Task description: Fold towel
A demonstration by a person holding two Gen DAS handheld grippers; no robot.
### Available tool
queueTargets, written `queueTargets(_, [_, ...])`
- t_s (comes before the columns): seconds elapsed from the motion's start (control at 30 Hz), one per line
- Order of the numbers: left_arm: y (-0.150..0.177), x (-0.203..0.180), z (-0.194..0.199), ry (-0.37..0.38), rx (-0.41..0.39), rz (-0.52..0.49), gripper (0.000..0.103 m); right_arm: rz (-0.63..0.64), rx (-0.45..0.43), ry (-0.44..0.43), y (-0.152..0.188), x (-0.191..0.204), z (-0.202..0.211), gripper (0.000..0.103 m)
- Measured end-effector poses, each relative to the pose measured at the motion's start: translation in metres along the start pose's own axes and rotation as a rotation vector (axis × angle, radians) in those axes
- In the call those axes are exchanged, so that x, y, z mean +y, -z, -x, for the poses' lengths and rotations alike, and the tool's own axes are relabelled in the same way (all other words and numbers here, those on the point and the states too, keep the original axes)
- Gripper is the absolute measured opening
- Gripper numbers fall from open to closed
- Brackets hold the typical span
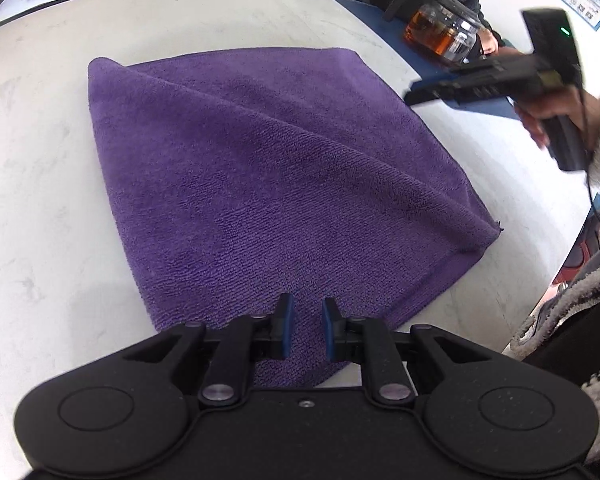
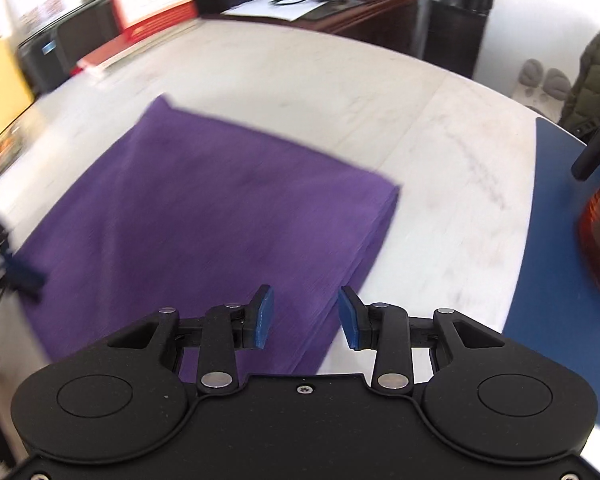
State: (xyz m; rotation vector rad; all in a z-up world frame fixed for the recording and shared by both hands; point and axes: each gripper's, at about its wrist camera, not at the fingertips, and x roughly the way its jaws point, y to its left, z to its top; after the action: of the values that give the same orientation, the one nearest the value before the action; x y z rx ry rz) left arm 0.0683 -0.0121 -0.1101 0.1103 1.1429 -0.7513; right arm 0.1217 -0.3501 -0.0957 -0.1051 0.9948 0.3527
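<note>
Folded purple towel (image 1: 260, 168) flat on your white desk (image 1: 40, 160).
Your left gripper (image 1: 306, 328) hangs over the towel's near corner, jaws slightly parted and empty; your right gripper (image 2: 306, 316) hangs above its edge, jaws apart, holding nothing.

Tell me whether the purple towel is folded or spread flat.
Folded. The purple towel shows stacked layers along its right edge, and it lies doubled on the table with a diagonal ridge.
</note>
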Motion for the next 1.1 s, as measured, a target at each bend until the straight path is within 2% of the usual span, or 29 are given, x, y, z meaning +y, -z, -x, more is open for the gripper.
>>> queueTargets(0.27, [-0.003, 0.003, 0.001, -0.005, 0.037, 0.004, 0.014, -0.005, 0.027, 0.006, -0.001, -0.012, -0.022, 0.030])
queueTargets(0.37, [-0.004, 0.003, 0.000, -0.004, 0.044, -0.001, 0.014, 0.008, 0.024, 0.010, 0.001, -0.011, -0.021, 0.023])
queueTargets(0.63, [-0.008, 0.006, 0.001, 0.007, 0.054, -0.013, 0.014, 0.026, 0.032, 0.024, -0.004, -0.006, -0.022, 0.023])
queueTargets(0.67, [-0.008, 0.006, 0.001, 0.008, 0.055, -0.015, 0.014, 0.024, 0.033, 0.024, -0.004, -0.006, -0.023, 0.022])
queueTargets(0.7, [-0.008, 0.006, 0.000, 0.009, 0.055, -0.015, 0.014, 0.023, 0.035, 0.023, -0.004, -0.006, -0.023, 0.014])
queueTargets(0.87, [-0.010, 0.006, 0.001, 0.014, 0.054, -0.017, 0.014, 0.031, 0.047, 0.031, -0.007, -0.005, -0.026, 0.006])
queueTargets(1.1, [-0.011, 0.007, 0.001, 0.019, 0.053, -0.022, 0.014, 0.030, 0.035, 0.052, -0.009, -0.008, -0.025, 0.004])
